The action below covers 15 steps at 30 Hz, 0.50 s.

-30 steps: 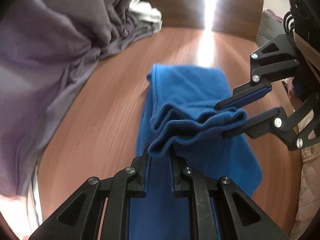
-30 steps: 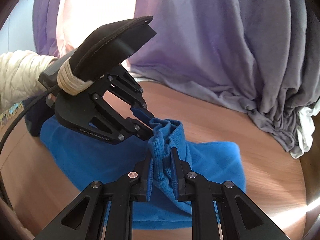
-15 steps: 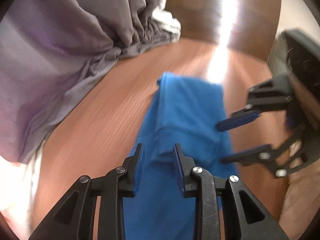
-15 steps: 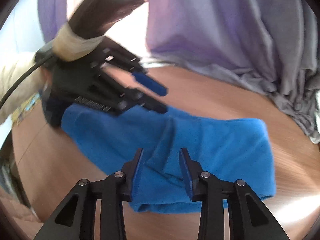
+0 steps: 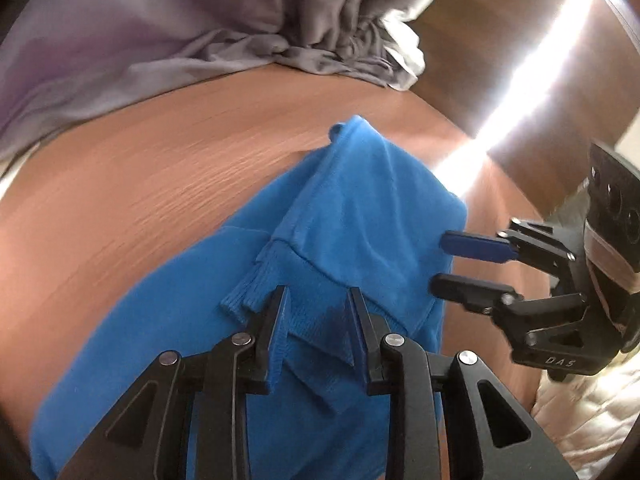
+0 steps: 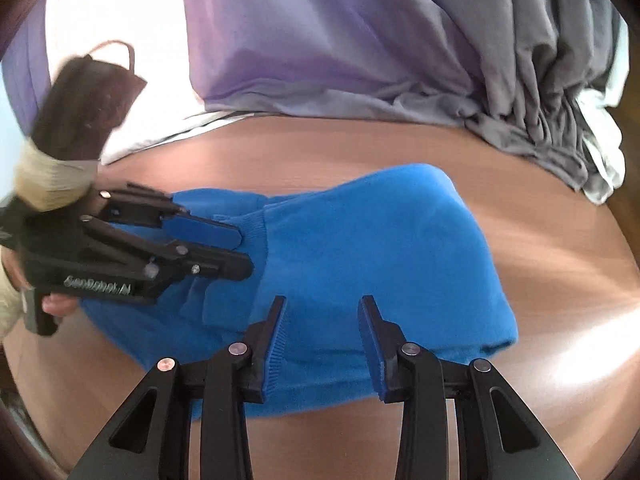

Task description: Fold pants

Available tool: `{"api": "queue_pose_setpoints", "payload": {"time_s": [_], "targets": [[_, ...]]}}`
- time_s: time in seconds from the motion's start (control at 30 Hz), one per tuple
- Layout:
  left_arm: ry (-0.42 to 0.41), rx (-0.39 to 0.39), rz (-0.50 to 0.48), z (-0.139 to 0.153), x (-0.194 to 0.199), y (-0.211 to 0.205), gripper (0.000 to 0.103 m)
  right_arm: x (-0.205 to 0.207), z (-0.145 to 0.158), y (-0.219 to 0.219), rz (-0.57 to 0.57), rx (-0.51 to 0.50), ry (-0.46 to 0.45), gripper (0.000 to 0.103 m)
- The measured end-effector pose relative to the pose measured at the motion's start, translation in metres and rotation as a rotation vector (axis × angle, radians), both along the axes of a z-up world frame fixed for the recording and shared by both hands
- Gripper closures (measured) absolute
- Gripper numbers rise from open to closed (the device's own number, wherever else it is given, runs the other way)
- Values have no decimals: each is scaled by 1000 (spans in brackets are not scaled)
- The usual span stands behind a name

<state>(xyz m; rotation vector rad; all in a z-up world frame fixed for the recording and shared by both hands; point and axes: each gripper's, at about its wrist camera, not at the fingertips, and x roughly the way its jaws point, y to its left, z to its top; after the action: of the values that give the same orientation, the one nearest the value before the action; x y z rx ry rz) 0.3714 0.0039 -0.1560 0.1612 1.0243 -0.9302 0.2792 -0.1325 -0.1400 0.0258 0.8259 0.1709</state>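
The blue pants [image 5: 360,208] lie folded in a thick bundle on the wooden table [image 5: 140,200]. Their ribbed edge [image 5: 248,292] rests flat on top of the fold. My left gripper [image 5: 318,296] hovers low over that edge with its jaws open and no cloth pinched between them. Seen from the right wrist, it [image 6: 242,252] sits at the left end of the pants [image 6: 360,240]. My right gripper [image 6: 324,308] is open above the near hem. In the left wrist view it [image 5: 440,261] points at the bundle's right side, holding nothing.
A heap of grey-purple cloth [image 5: 160,40] [image 6: 360,40] fills the table's far side, with a white cloth [image 6: 600,140] at its end. Bare table [image 6: 560,240] shows right of the pants. A person's hand [image 6: 56,304] holds the left gripper. Cream quilted fabric [image 5: 580,420] lies off the table's edge.
Both grippers let go of the ribbed edge they held up together. It dropped flat onto the folded pants. Both pairs of jaws now stand apart, and both wrists have rolled and sunk slightly.
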Motion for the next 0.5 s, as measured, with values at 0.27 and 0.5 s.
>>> {"api": "queue_pose_setpoints", "payload": {"time_s": [0.27, 0.5], "targets": [[-206, 91, -50, 42, -21, -21, 57, -31, 21, -55, -202, 33, -101, 51], [-263, 109, -267, 74, 19, -83, 57, -38, 19, -102, -420, 121, -135, 45]]}}
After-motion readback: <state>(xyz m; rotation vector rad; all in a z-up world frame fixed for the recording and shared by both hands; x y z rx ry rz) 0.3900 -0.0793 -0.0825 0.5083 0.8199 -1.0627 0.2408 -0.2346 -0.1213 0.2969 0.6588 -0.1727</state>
